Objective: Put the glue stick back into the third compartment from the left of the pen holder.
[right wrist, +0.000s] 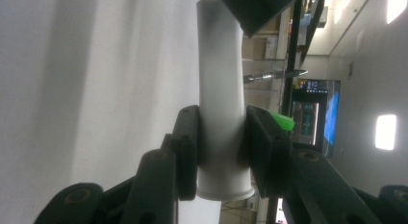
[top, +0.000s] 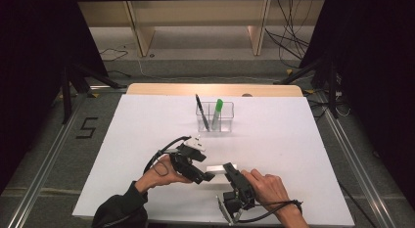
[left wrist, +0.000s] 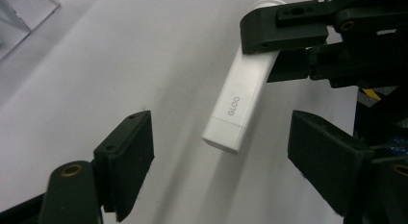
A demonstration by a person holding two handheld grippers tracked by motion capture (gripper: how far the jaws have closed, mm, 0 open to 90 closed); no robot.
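Right claw [top: 230, 170], in the high view, clamps one end of a white glue stick [top: 220, 169] just above the near part of the bench [top: 293, 140], while the left claw [top: 208, 177] stands at the stick's other end; a clear holder [top: 215, 118] with a black pen [top: 201, 112] and a green marker [top: 217, 112] stands well apart toward the far side, with bare white room all round and the near edge close beneath the hands. From the left gripper view, the left claw [left wrist: 219, 147] gapes wide with the glue stick [left wrist: 240, 96] between its jaws but untouched, so I judge the second grip is not yet made. Along the right gripper view, the right claw [right wrist: 221, 152] is pressed firmly on the stick's [right wrist: 219, 80] barrel near its flared end, so the lift looks done and the hand-over or uncapping remains.
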